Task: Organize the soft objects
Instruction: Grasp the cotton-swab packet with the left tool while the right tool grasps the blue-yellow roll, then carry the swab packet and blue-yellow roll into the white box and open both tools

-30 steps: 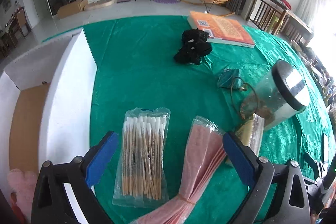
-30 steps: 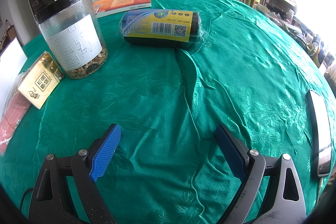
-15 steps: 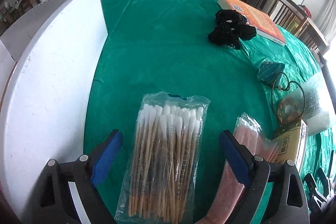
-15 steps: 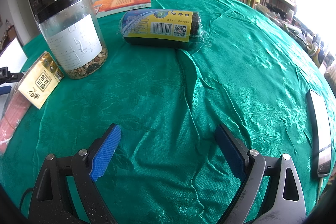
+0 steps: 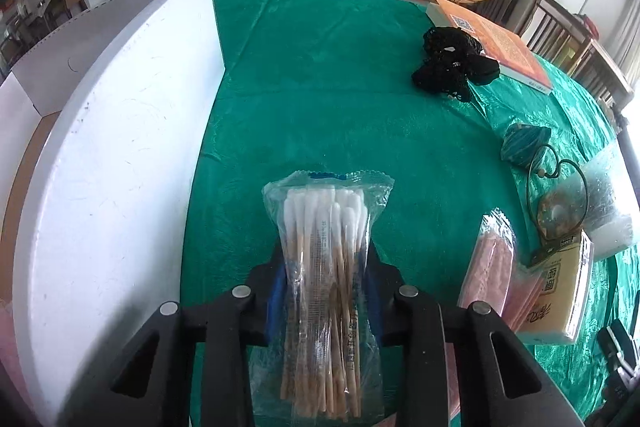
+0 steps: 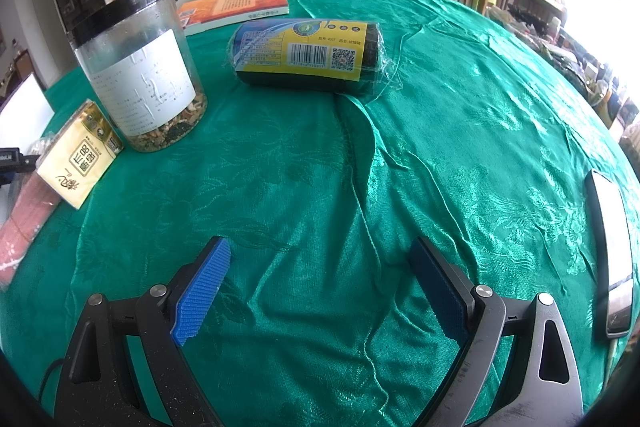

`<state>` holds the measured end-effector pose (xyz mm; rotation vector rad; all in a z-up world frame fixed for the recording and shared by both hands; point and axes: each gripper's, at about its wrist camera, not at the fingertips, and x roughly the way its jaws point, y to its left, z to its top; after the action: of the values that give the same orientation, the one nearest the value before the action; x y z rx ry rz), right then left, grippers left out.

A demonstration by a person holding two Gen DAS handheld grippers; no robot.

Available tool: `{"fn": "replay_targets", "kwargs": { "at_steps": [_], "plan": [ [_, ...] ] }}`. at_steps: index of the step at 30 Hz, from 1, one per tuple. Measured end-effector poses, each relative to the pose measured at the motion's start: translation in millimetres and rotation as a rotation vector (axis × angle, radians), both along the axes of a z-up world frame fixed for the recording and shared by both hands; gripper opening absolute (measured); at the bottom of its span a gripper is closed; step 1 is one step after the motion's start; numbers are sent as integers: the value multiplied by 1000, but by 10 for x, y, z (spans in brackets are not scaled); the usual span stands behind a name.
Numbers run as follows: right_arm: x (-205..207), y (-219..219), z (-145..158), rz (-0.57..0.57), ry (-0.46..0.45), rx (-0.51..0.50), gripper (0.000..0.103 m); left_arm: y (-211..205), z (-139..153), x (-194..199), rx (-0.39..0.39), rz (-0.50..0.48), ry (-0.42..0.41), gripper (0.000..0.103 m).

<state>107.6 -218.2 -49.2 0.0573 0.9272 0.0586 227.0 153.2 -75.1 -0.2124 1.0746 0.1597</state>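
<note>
left wrist view: the left gripper (image 5: 328, 279) has just been closing, and its jaws now clamp the waist of a clear bag of cotton swabs (image 5: 326, 291); the print on the bag is too small to read. right of the jaws lies a yellow tissue pack (image 5: 560, 293) with chinese characters.

right wrist view: the right gripper (image 6: 320, 287) has its jaws wide apart over bare green tablecloth (image 6: 320, 155). ahead lies a wrapped roll (image 6: 308, 55) with barcode and qr code.

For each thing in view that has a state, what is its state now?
left claw: just closed, shut on the cotton swab pack
cotton swab pack: sealed, squeezed at its middle
right claw: open, empty
jar: upright, lid on
book: closed, flat
wrapped roll: lying on its side
</note>
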Motion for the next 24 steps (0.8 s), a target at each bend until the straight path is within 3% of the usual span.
{"fn": "replay_targets", "kwargs": {
  "at_steps": [2, 4, 5, 7, 11, 14, 16, 19, 24],
  "plan": [
    [107, -184, 129, 14, -33, 111, 91, -23, 64, -17, -8, -14, -23, 31],
    [261, -306, 389, 52, -115, 87, 92, -59, 127, -22, -18, -26, -42, 31],
    [398, -322, 516, 99, -135, 44, 92, -64, 155, -27, -24, -29, -51, 31],
    [756, -249, 656, 231, -91, -47, 92, -80, 206, -45, -34, -31, -69, 31],
    [1270, 124, 591, 514, 25, -256, 92, -46, 323, -102, -70, -26, -107, 31],
    [1466, 380, 367, 593, 34, -464, 91, -14, 444, -159, -102, -29, -134, 31],
    [1588, 429, 189, 593, 93, -538, 85, -17, 543, -210, -119, -42, -156, 31],
    [1684, 286, 223, 519, 129, -470, 68, -36, 717, -330, -135, -66, -196, 31],
    [1658, -459, 587, 222, 128, -31, 65, -102, 1009, -524, -189, -111, -256, 31]
  ]
}}
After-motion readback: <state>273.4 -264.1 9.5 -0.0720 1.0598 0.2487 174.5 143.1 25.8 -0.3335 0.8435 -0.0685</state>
